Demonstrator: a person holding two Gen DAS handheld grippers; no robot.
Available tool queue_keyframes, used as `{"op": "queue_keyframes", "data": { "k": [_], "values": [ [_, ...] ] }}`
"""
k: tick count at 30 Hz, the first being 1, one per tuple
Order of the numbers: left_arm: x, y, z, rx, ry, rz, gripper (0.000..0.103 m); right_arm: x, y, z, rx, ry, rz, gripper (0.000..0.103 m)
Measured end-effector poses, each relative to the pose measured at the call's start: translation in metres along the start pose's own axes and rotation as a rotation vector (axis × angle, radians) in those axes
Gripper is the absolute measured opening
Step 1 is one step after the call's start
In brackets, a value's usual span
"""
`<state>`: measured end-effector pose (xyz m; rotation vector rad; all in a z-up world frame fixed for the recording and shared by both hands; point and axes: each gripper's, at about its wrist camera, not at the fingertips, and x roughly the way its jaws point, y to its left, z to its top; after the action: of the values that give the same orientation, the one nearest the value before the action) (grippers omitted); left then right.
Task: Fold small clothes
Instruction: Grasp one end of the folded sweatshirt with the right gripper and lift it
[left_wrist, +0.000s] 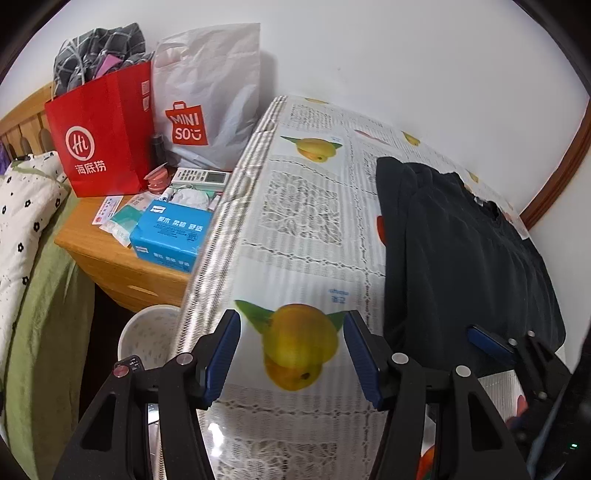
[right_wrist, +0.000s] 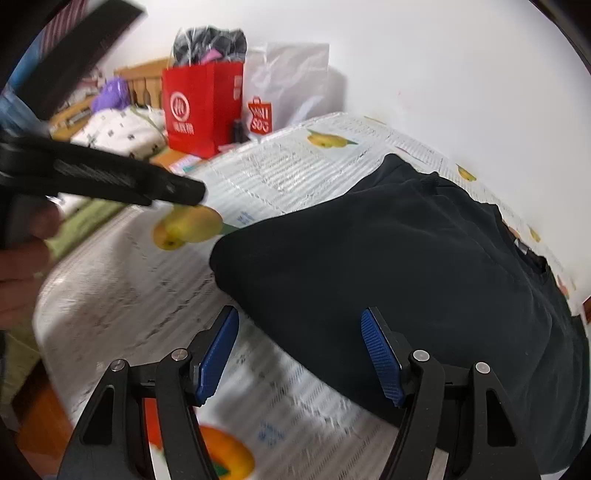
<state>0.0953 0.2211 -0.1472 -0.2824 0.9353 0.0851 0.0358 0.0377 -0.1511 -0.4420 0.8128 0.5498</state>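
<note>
A dark, partly folded garment lies on the right side of the table's fruit-print cloth. My left gripper hovers open over a printed yellow fruit, left of the garment, with nothing between its fingers. One blue pad of the right gripper shows at the garment's near edge. In the right wrist view the garment fills the middle. My right gripper stands open above its near left edge, and the pads press on nothing. The left gripper's black fingers reach in from the left, held by a hand.
Left of the table a wooden nightstand carries a red paper bag, a white shopping bag, a blue tissue pack and a remote. A white bin stands below. A bed with green sheet lies far left.
</note>
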Motion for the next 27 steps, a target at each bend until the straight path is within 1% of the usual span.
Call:
{"op": "queue_keyframes", "data": {
  "k": [3, 5, 6, 7, 8, 9, 10, 12, 13, 15, 16, 17, 18, 20, 21, 22, 24, 25, 27],
  "values": [
    [-0.001, 0.009, -0.001, -0.022, -0.013, -0.012, 0.055, 0.017, 0.004, 0.006, -0.025, 0.018, -0.068, 0.068],
    [-0.001, 0.016, -0.003, -0.037, -0.018, -0.016, 0.055, 0.021, 0.007, 0.011, -0.028, 0.008, -0.089, 0.064],
    [-0.002, 0.018, -0.004, -0.041, -0.02, -0.016, 0.055, 0.022, 0.006, 0.015, -0.026, 0.008, -0.094, 0.05],
    [-0.002, 0.019, -0.005, -0.044, -0.023, -0.017, 0.055, 0.024, 0.005, 0.018, -0.024, 0.008, -0.109, 0.031],
    [-0.003, 0.021, -0.006, -0.048, -0.024, -0.02, 0.055, 0.025, 0.004, 0.021, -0.026, 0.009, -0.117, 0.023],
    [-0.003, 0.022, -0.007, -0.051, -0.026, -0.023, 0.055, 0.025, 0.002, 0.022, -0.026, 0.011, -0.118, 0.018],
    [-0.003, 0.022, -0.008, -0.054, -0.027, -0.029, 0.055, 0.024, -0.001, 0.025, -0.016, 0.007, -0.112, 0.015],
    [-0.003, 0.021, -0.01, -0.059, -0.029, -0.046, 0.055, 0.015, -0.013, 0.028, 0.037, -0.02, -0.073, 0.014],
    [-0.002, 0.019, -0.011, -0.055, -0.029, -0.055, 0.055, 0.008, -0.021, 0.031, 0.074, -0.048, -0.054, 0.013],
    [-0.001, 0.01, -0.013, -0.038, -0.028, -0.068, 0.055, -0.023, -0.05, 0.035, 0.198, -0.146, 0.003, 0.013],
    [0.001, 0.005, -0.013, -0.026, -0.025, -0.072, 0.055, -0.033, -0.06, 0.036, 0.238, -0.176, 0.015, 0.012],
    [0.002, -0.003, -0.014, -0.011, -0.024, -0.079, 0.055, -0.052, -0.08, 0.034, 0.314, -0.237, 0.036, 0.012],
    [0.003, -0.009, -0.015, 0.003, -0.025, -0.087, 0.055, -0.062, -0.092, 0.032, 0.357, -0.269, 0.049, 0.012],
    [0.004, -0.027, -0.016, 0.04, -0.03, -0.109, 0.055, -0.089, -0.133, 0.016, 0.513, -0.364, 0.104, 0.012],
    [0.005, -0.035, -0.017, 0.056, -0.03, -0.121, 0.055, -0.097, -0.15, 0.007, 0.581, -0.396, 0.123, 0.012],
    [0.006, -0.044, -0.018, 0.074, -0.03, -0.133, 0.055, -0.104, -0.168, -0.005, 0.645, -0.421, 0.128, 0.012],
    [0.007, -0.064, -0.021, 0.112, -0.028, -0.162, 0.055, -0.111, -0.192, -0.026, 0.727, -0.449, 0.098, 0.012],
    [0.007, -0.071, -0.022, 0.126, -0.027, -0.174, 0.055, -0.112, -0.206, -0.043, 0.774, -0.454, 0.068, 0.012],
    [0.008, -0.096, -0.027, 0.179, -0.021, -0.212, 0.055, -0.107, -0.227, -0.069, 0.851, -0.436, 0.043, 0.012]
  ]
}}
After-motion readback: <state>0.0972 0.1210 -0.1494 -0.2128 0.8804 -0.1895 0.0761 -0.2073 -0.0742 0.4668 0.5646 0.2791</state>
